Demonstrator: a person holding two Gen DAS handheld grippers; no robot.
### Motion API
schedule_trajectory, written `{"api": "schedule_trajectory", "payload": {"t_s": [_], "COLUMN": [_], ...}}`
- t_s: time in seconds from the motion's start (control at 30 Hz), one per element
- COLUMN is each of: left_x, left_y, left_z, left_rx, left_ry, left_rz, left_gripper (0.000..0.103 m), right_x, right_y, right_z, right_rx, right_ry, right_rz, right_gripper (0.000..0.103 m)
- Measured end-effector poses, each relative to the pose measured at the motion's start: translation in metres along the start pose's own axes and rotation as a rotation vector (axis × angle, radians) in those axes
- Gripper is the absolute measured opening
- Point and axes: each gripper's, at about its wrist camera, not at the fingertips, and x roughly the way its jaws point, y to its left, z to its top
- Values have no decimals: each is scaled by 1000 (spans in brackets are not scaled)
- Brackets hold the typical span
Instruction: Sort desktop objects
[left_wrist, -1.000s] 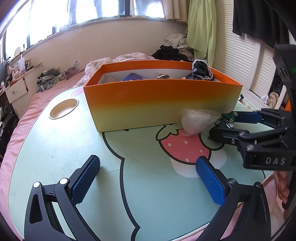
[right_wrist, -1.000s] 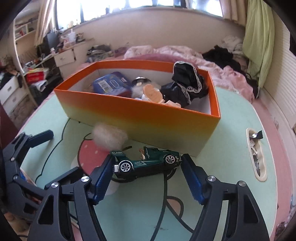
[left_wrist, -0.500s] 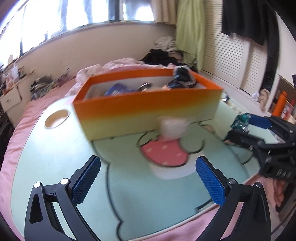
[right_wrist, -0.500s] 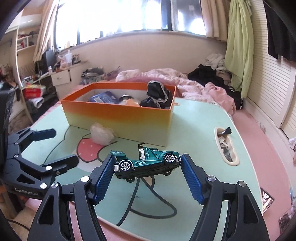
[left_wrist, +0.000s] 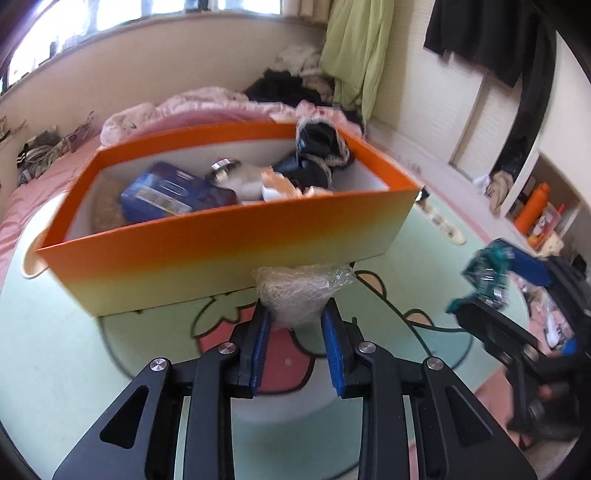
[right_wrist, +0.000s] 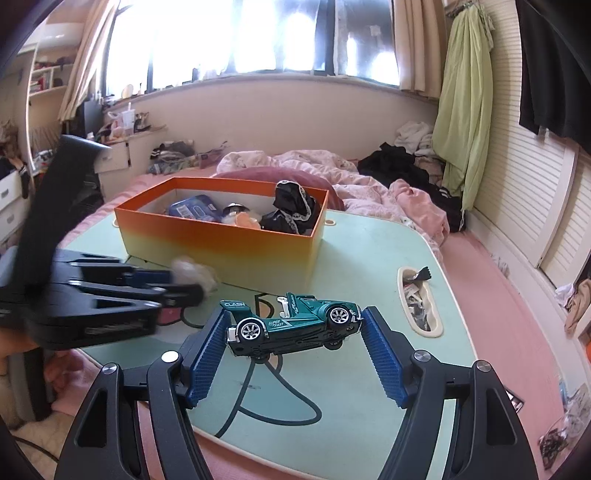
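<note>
Mint-green tabletop (right_wrist: 369, 254) with a strawberry print carries the orange box (left_wrist: 229, 251) toward its far side. Just in front of the box's near wall, a plastic-wrapped fluffy wad (left_wrist: 301, 297) sits between the closing jaws of the left gripper (left_wrist: 295, 325), angled downward, pads pressing it. Right gripper (right_wrist: 295, 334) holds the green toy car (right_wrist: 295, 325) lengthwise, lifted above the near edge.

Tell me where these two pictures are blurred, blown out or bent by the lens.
Left wrist view: the toy car and right claw are motion-smeared; the orange box bows from fisheye. Right wrist view: the windows are blown out white, the left claw and its pale bundle are smeared, while the car is sharp.
</note>
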Motion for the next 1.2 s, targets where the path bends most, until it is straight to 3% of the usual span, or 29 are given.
{"api": "schedule_trajectory", "payload": {"t_s": [0.17, 0.33, 0.37, 0.4, 0.43, 0.47, 0.5, 0.57, 0.8, 0.87, 0.9, 1.03, 1.13, 1.2], "left_x": [-40, -46, -40, -32, -20, -9, 0, 13, -29, -42, -44, -26, -8, -3], "left_y": [6, 22, 26, 34, 43, 50, 57, 68, 56, 48, 47, 51, 55, 46], "left_z": [23, 70, 75, 78, 81, 80, 78, 69, 41, 27, 19, -11, -27, -30], "left_rx": [3, -42, -60, -86, -121, -142, -148, -179, -145, -123, -117, -155, -192, -127], "left_ry": [-121, -189, -196, -188, -159, -127, -103, -73, -217, -230, -226, -95, -36, -29], "left_rz": [13, 33, 45, 85, 157, 201, 193, 120, 181, 229, 235, 133, 187, 265], "left_gripper": [29, 30, 35, 47, 54, 61, 61, 63, 70, 84, 85, 85, 85, 91], "right_x": [9, 31, 43, 51, 63, 75, 83, 89, 44, 32, 32, 46, 54, 54], "right_y": [2, 6, 8, 9, 11, 14, 16, 19, 23, 22, 19, 16, 23, 33], "right_z": [31, 83, 92, 95, 96, 95, 93, 85, 76, 64, 57, 15, -5, -11], "right_rx": [68, 147, 148, 148, 140, 125, 113, 102, 95, 100, 105, 141, 155, 102], "right_ry": [-19, -53, -39, -27, -8, 19, 39, 48, -33, -29, -16, 153, 209, 204], "right_rz": [57, 81, 63, 43, 14, -5, -13, -17, 2, 8, 14, 31, 51, -6], "right_gripper": [73, 73, 73, 73, 73, 73, 73, 74, 85, 90, 94, 96, 96, 102]}}
